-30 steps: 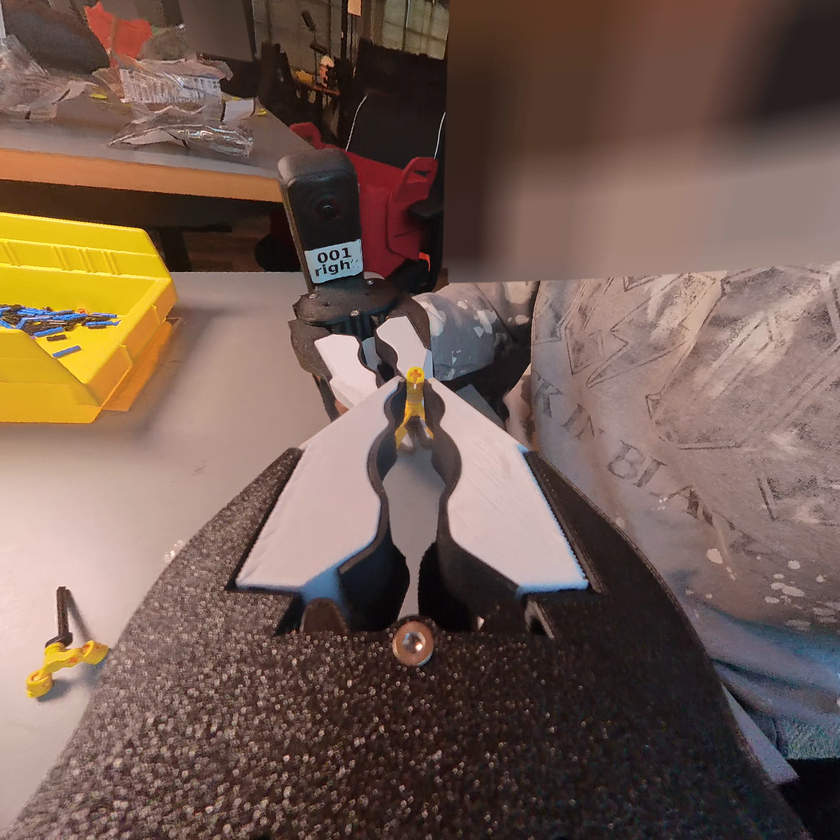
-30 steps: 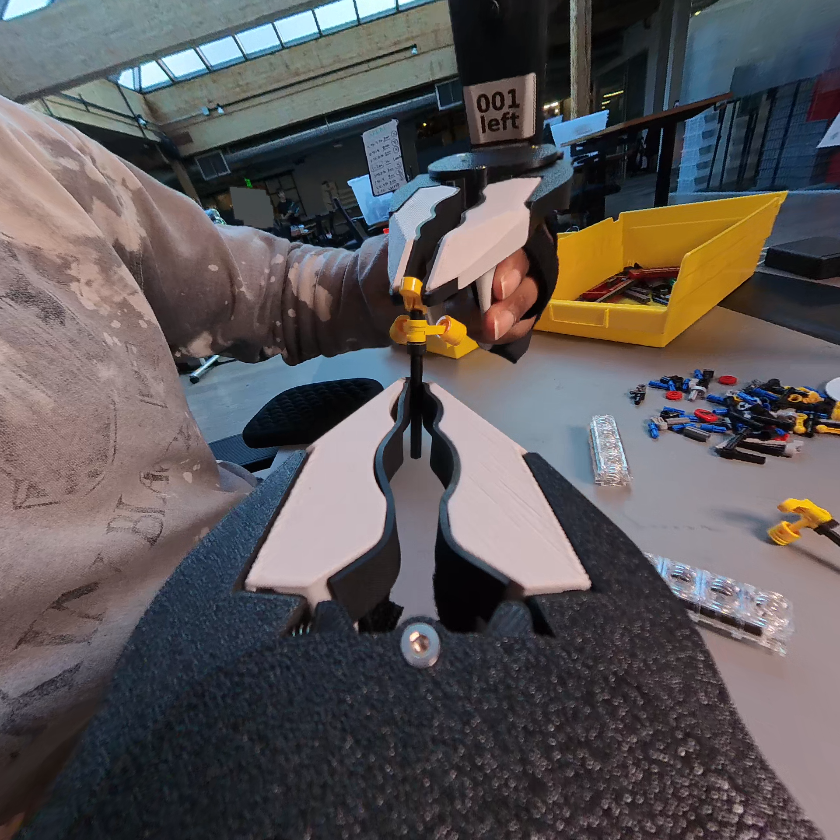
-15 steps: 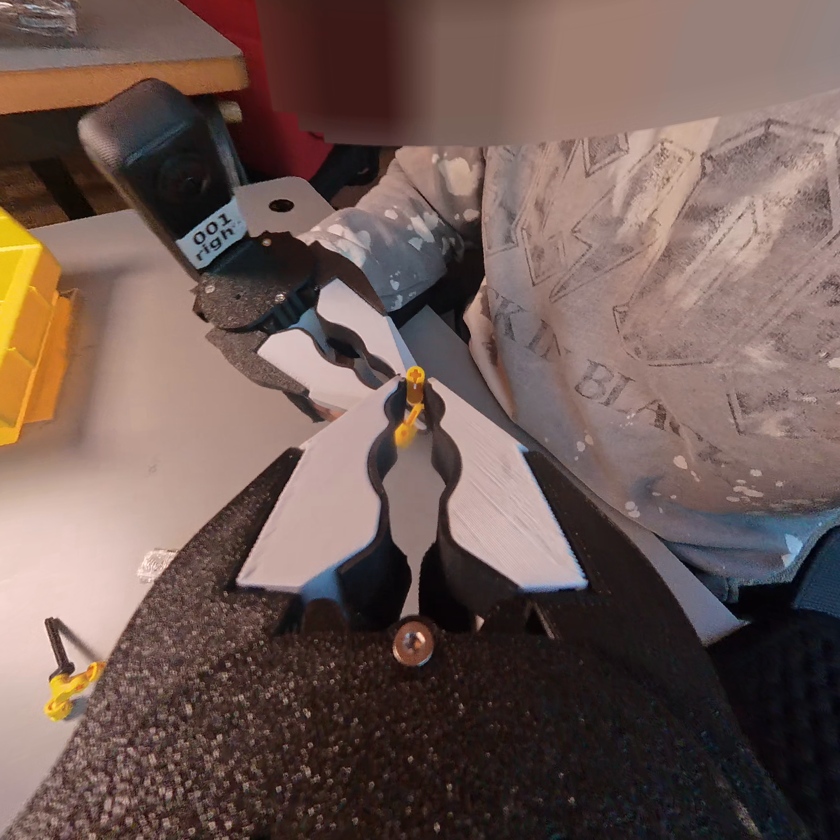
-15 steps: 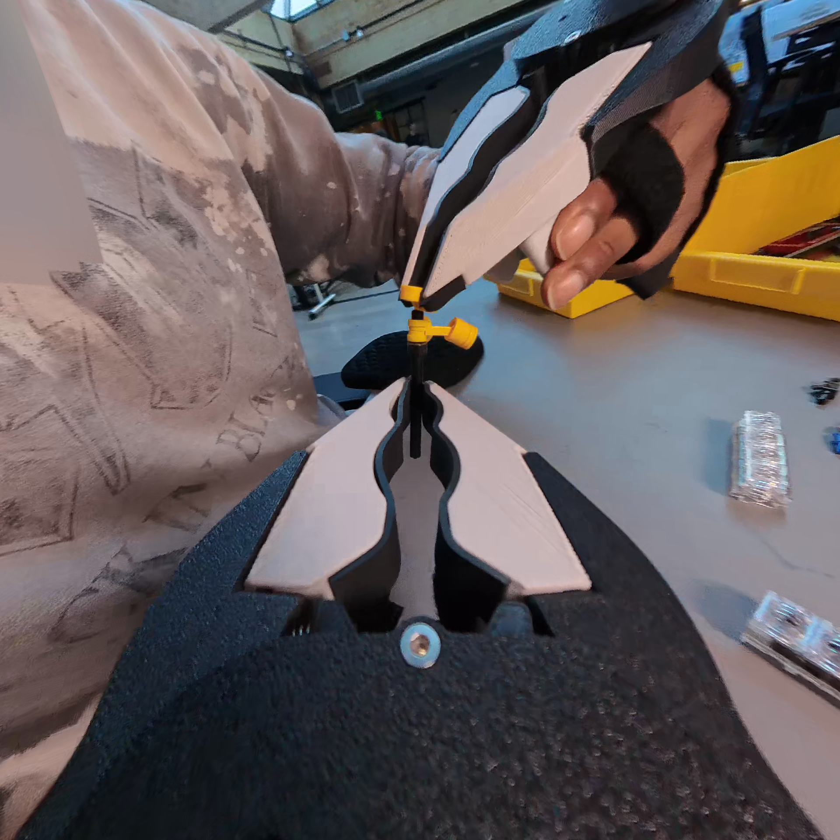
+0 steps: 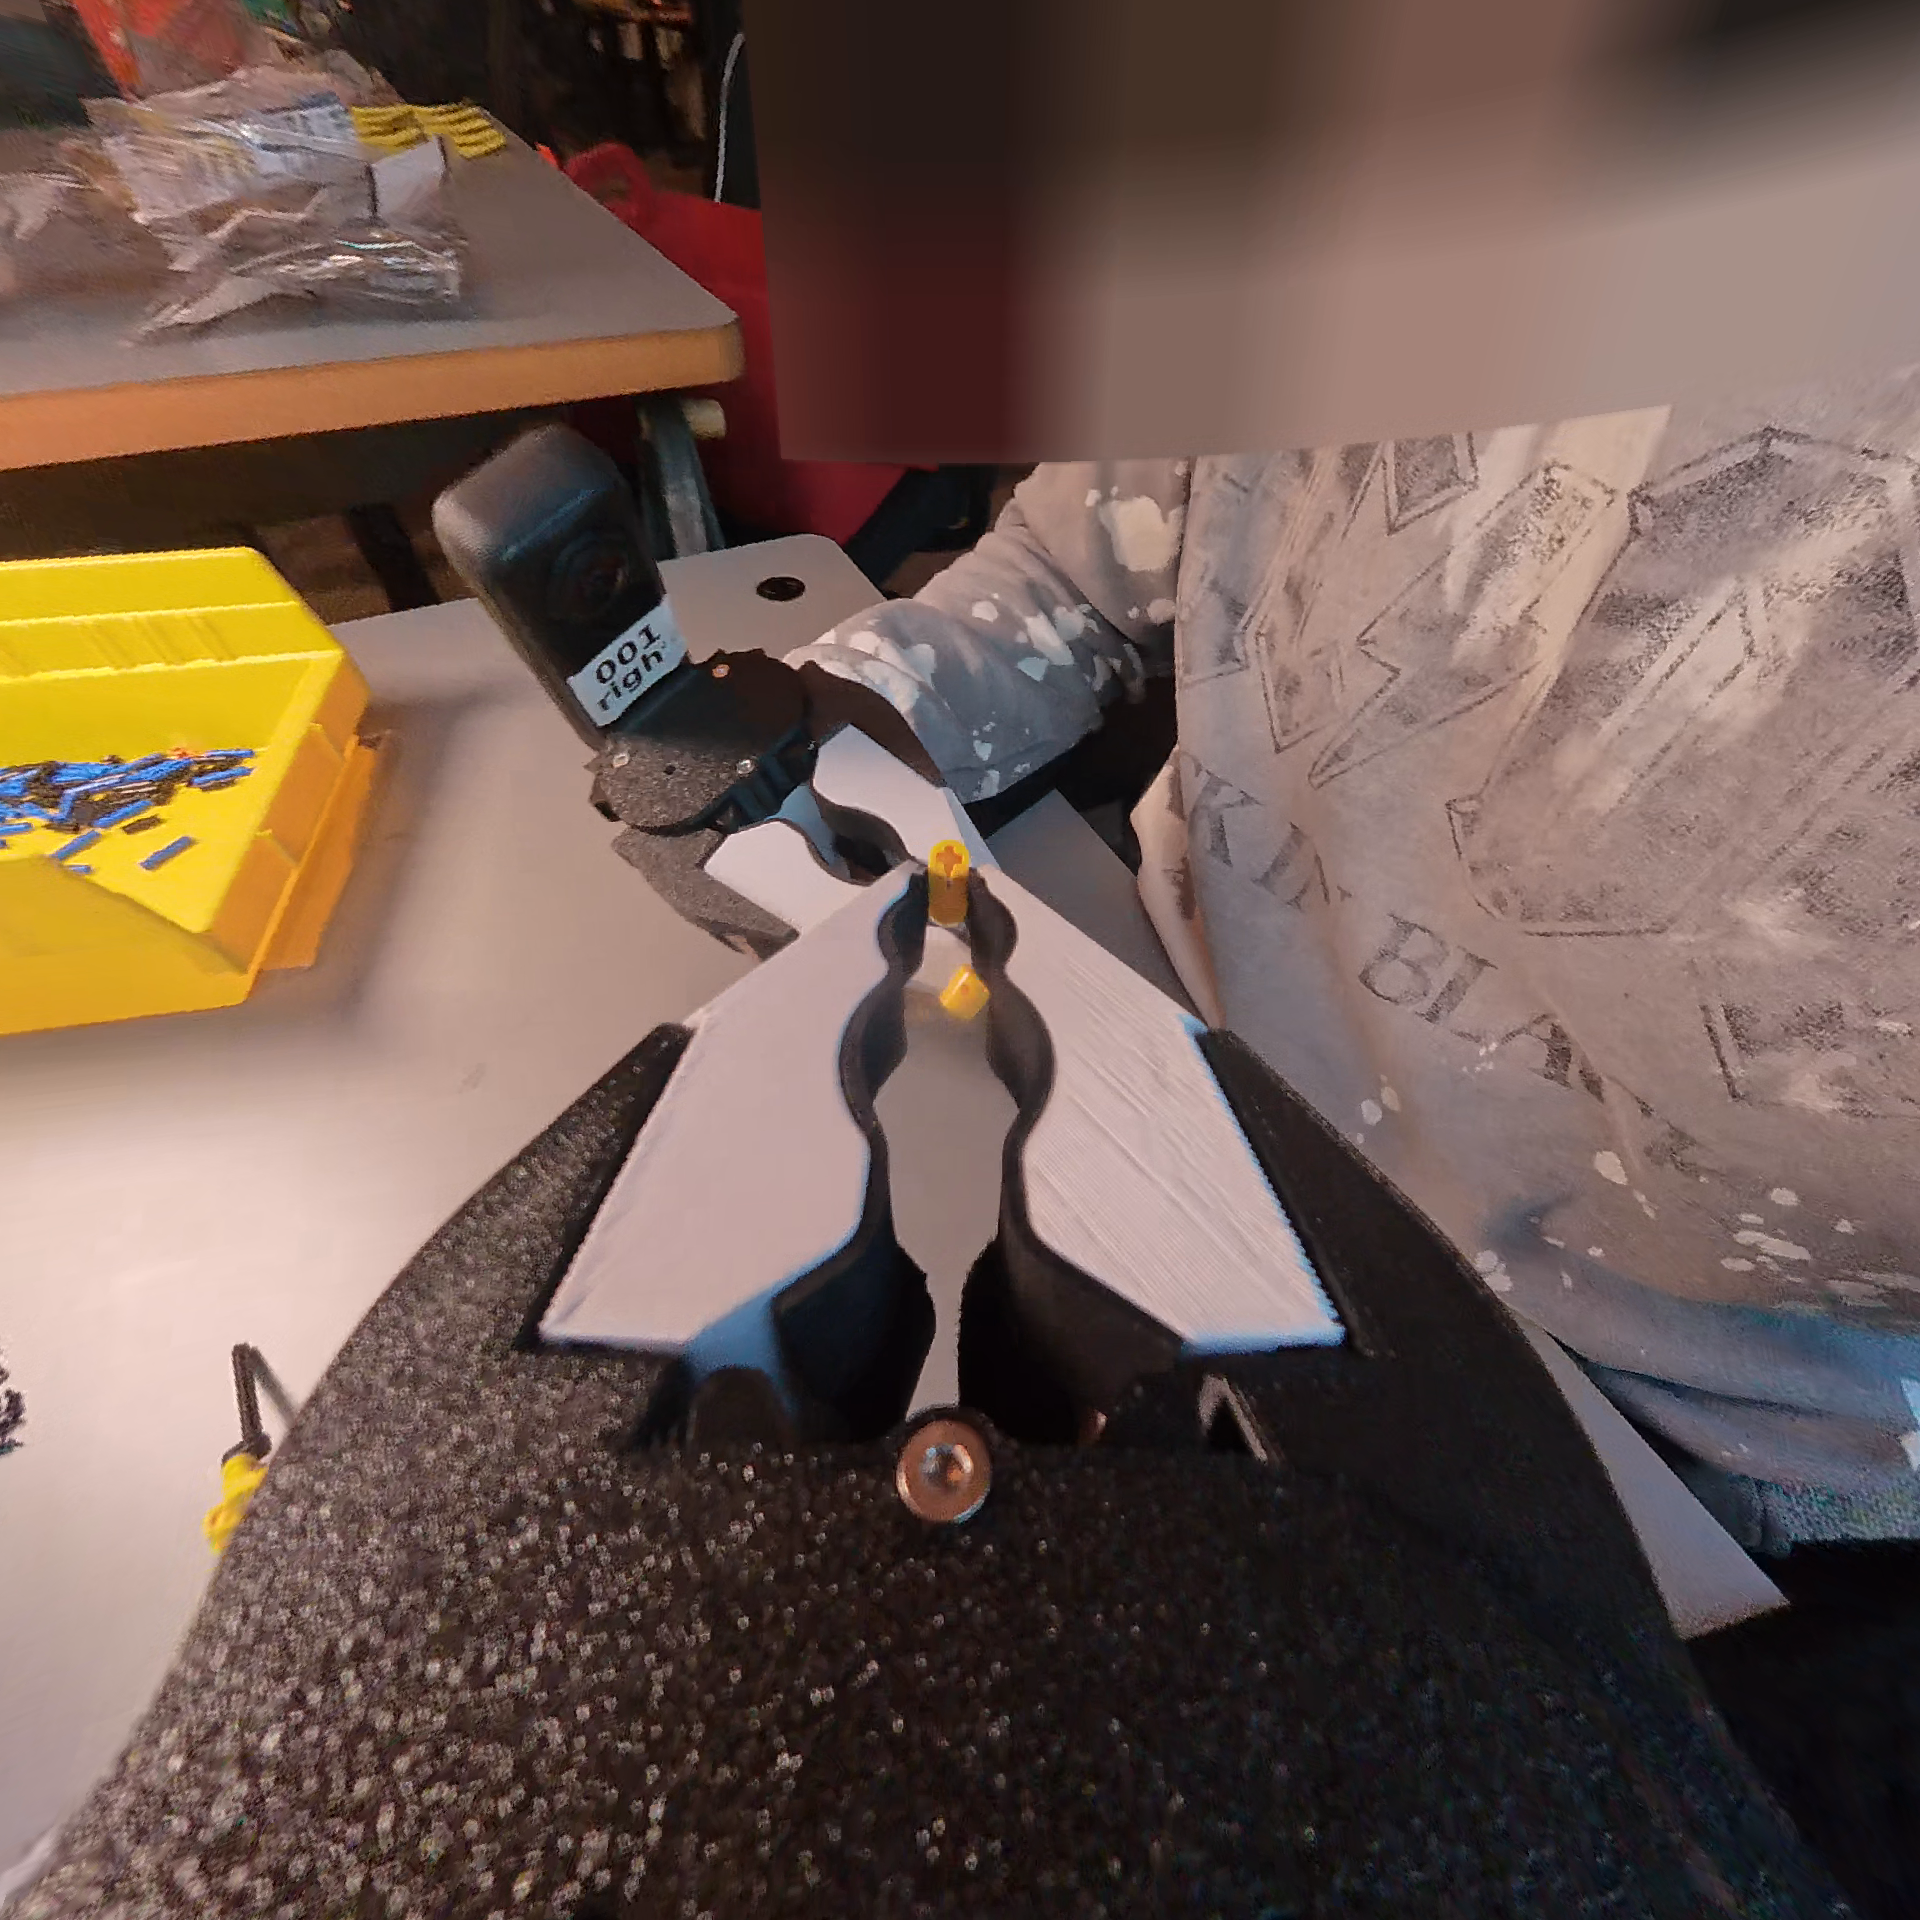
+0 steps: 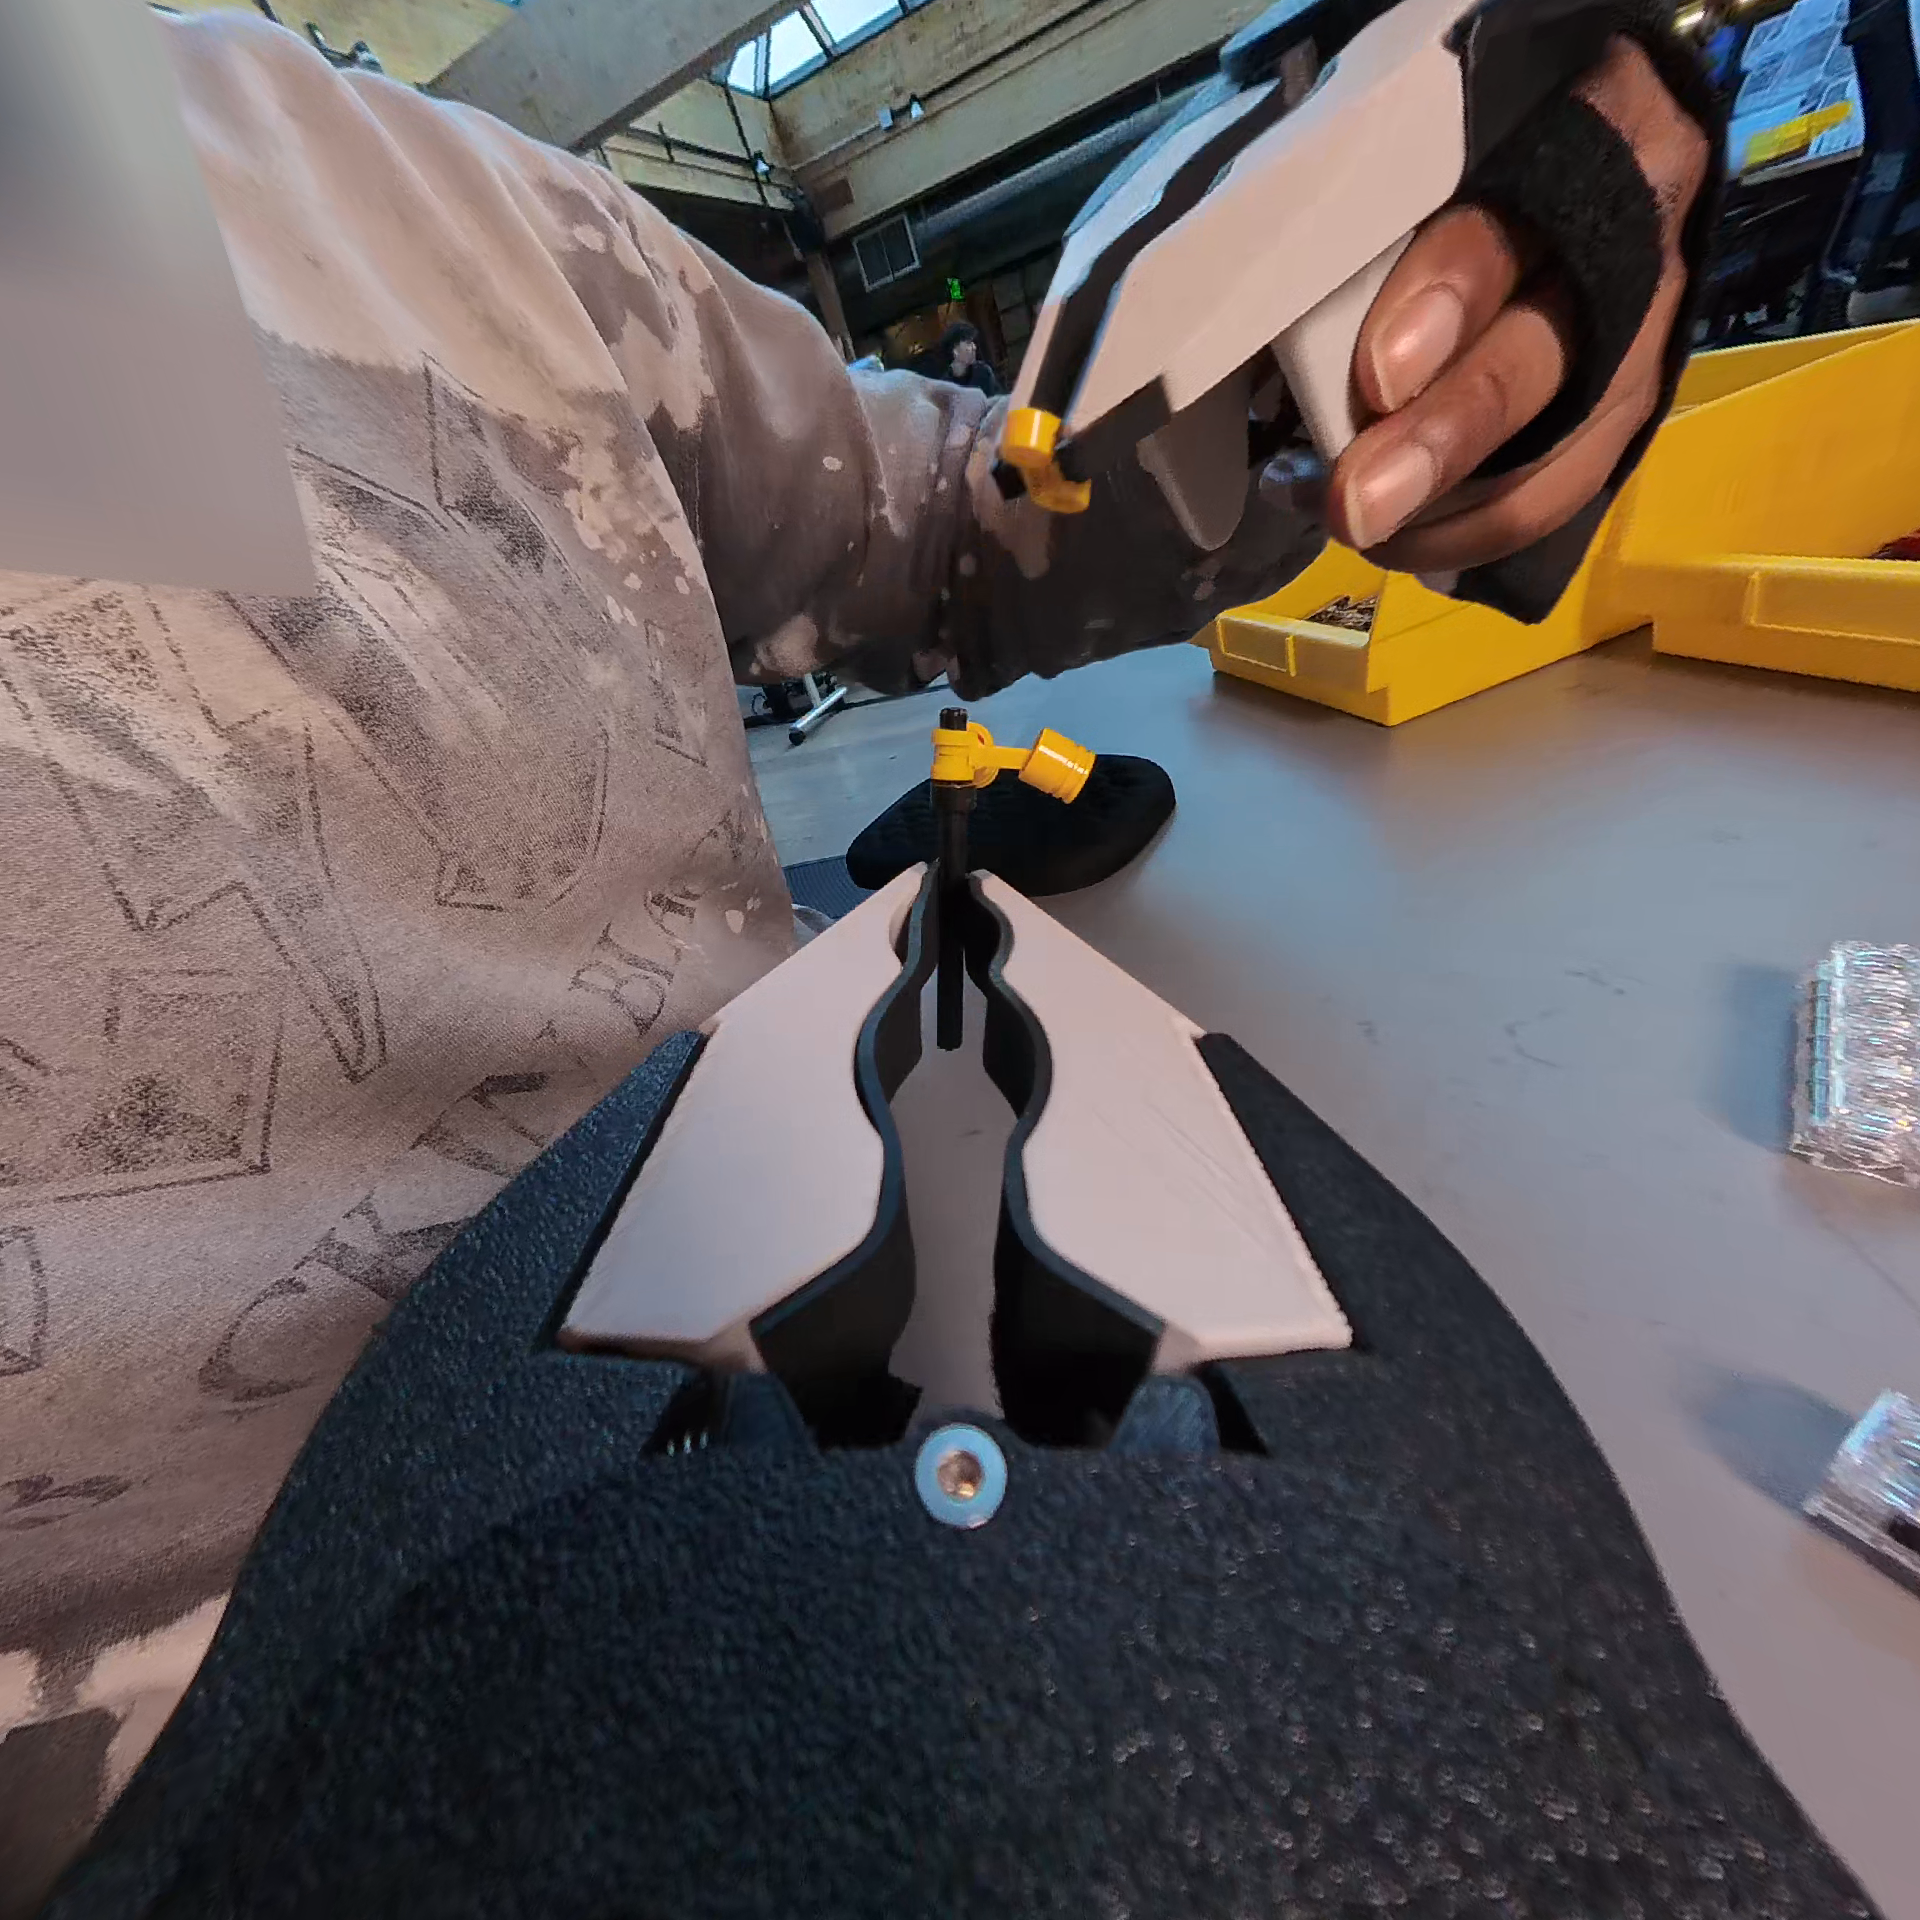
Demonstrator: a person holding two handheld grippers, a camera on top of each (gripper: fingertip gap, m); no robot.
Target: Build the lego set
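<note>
My left gripper (image 5: 948, 881) is shut on a small yellow connector (image 5: 950, 896) at its fingertips. My right gripper (image 6: 948, 888) is shut on a black axle (image 6: 948, 966) that stands upright, with a yellow angled connector (image 6: 971, 764) on its top end. In the right wrist view the left gripper (image 6: 1029, 457) holds its yellow connector (image 6: 1039, 457) up and to the right of the axle, apart from it. In the left wrist view the right gripper (image 5: 821, 842) lies just beyond and below my fingertips, and part of the axle's yellow connector (image 5: 961, 1003) shows between my fingers.
A yellow bin (image 5: 260, 831) with blue and black parts stands at the left. A black axle with a yellow piece (image 5: 244, 1444) lies on the grey table (image 5: 312, 1143). More yellow bins (image 6: 1766, 540) and clear bags (image 6: 1860, 1060) are at the right. The person's torso is close by. The tips of one gripper are about 7 cm away from the tips of the other.
The left gripper has lifted up and to the right, off the axle top, with the small yellow connector. The right gripper still holds the axle upright.
</note>
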